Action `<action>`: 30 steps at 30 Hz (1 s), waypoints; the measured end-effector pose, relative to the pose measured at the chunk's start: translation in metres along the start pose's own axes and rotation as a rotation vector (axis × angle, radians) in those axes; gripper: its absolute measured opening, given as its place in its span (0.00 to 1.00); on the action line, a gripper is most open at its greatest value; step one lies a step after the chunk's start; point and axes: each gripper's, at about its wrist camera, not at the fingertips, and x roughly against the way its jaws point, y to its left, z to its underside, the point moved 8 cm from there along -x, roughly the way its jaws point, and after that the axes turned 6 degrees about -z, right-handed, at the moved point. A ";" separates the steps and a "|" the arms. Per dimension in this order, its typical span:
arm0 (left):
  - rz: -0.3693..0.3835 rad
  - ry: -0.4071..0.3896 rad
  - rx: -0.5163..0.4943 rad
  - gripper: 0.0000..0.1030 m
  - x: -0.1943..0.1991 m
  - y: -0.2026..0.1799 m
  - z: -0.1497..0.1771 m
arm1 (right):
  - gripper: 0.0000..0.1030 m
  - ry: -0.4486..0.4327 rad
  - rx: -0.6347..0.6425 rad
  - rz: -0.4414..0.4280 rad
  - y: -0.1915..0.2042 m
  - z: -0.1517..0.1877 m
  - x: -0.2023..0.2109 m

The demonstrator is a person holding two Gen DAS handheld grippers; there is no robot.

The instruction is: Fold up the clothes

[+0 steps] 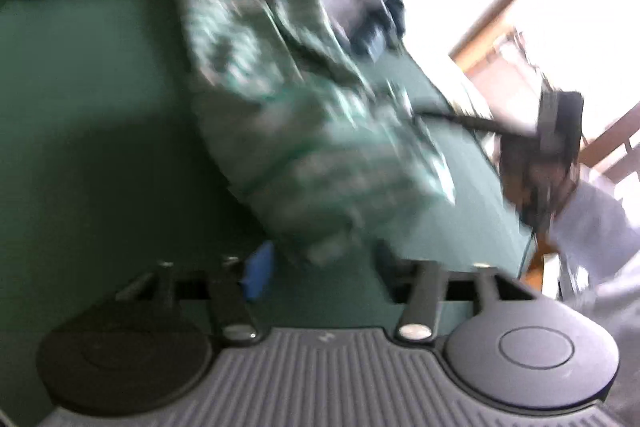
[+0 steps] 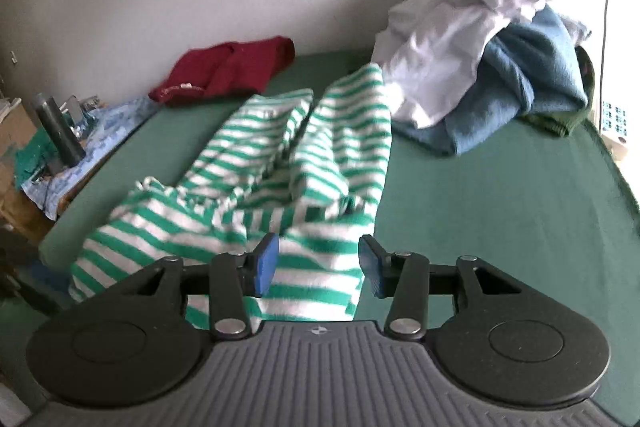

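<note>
Garment: striped top [image 2: 256, 163] lies rumpled, unfolded, mid-bed [image 2: 500, 227], near the clothes pile [image 2: 480, 67].
Axis: long axis runs from the right gripper [image 2: 316, 263] away toward the wall.
Right fingers: spread apart over the near hem, holding nothing.
Left fingers: blurred; state cannot be told.
Technique: pinch one hem layer only; pull flat before creasing.
</note>
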 end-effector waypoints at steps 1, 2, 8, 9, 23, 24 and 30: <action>0.001 -0.012 0.007 0.68 0.004 0.005 -0.006 | 0.45 -0.001 -0.010 0.007 -0.002 0.002 -0.002; 0.001 -0.023 0.014 0.67 0.009 0.010 -0.011 | 0.45 -0.003 -0.021 0.015 -0.003 0.003 -0.004; -0.070 -0.043 -0.026 0.41 -0.047 0.010 -0.040 | 0.10 -0.011 -0.083 0.060 -0.012 0.013 -0.014; -0.083 -0.045 -0.038 0.41 -0.056 0.009 -0.044 | 0.09 -0.012 -0.094 0.067 -0.014 0.014 -0.016; -0.091 -0.100 -0.155 0.36 -0.080 -0.003 -0.054 | 0.35 -0.146 -0.012 0.093 0.015 -0.001 0.008; -0.079 -0.100 -0.148 0.36 -0.082 -0.004 -0.055 | 0.29 -0.125 0.017 0.069 0.023 -0.001 0.001; -0.009 -0.102 -0.104 0.39 -0.095 -0.006 -0.057 | 0.17 0.011 0.033 0.091 0.023 0.015 -0.057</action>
